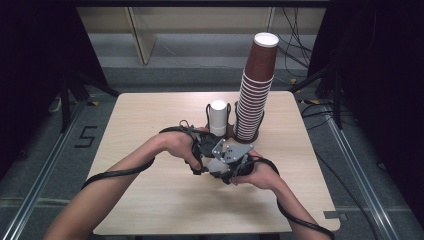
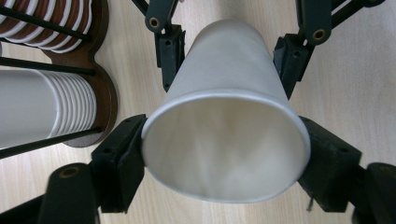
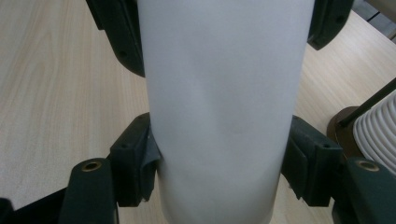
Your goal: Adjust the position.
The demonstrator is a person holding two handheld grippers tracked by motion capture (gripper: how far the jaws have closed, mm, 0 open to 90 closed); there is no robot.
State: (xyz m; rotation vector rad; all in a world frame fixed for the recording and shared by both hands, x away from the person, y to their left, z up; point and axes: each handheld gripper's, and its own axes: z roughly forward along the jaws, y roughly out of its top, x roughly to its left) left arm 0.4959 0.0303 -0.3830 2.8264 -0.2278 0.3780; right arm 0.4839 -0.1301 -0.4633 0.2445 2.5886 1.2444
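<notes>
The pale wooden desk carries a tall stack of brown paper cups and a shorter stack of white paper cups in a brown holder. Near them, above the desk, a single white paper cup lies sideways between both tools. The left hand-held gripper clamps its open rim; the right hand-held gripper clamps its body.

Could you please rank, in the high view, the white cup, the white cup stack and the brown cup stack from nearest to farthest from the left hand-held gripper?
1. White cup: between the jaws of the left hand-held gripper.
2. White cup stack: just behind, in the holder.
3. Brown cup stack: farther back, to the right.
</notes>
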